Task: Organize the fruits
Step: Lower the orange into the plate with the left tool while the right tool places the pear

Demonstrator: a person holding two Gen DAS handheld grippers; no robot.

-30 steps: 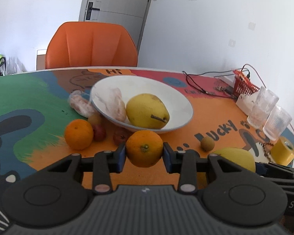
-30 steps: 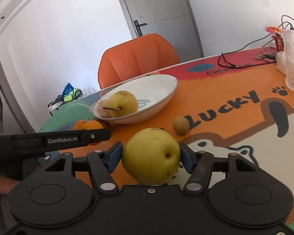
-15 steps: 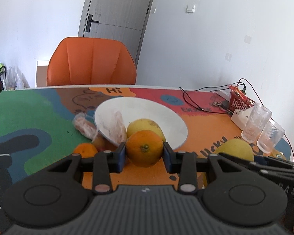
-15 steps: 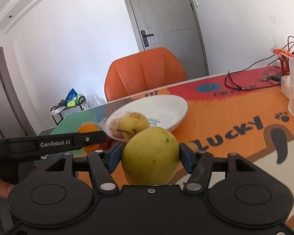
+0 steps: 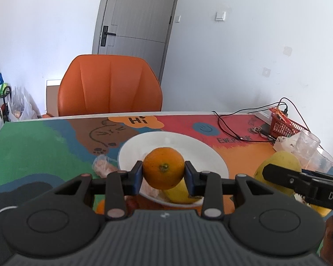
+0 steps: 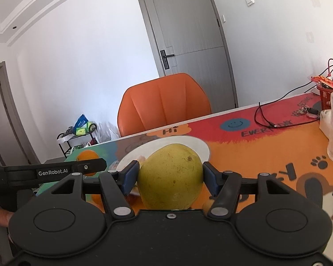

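Between the blue pads of the left gripper (image 5: 163,174), dead centre of its view, sits an orange (image 5: 163,168), pinched from both sides and hanging in front of the white bowl (image 5: 213,156), whose far rim shows at 12 o'clock above the fruit. Right gripper (image 6: 170,178) likewise clamps a yellow-green pear (image 6: 170,177) between fairly narrow jaws, bowl behind it at 12 o'clock; left gripper's finger and orange show at 9 o'clock in that view.

Bright even daylight, sharp focus, fisheye-curved edges, dark corners.
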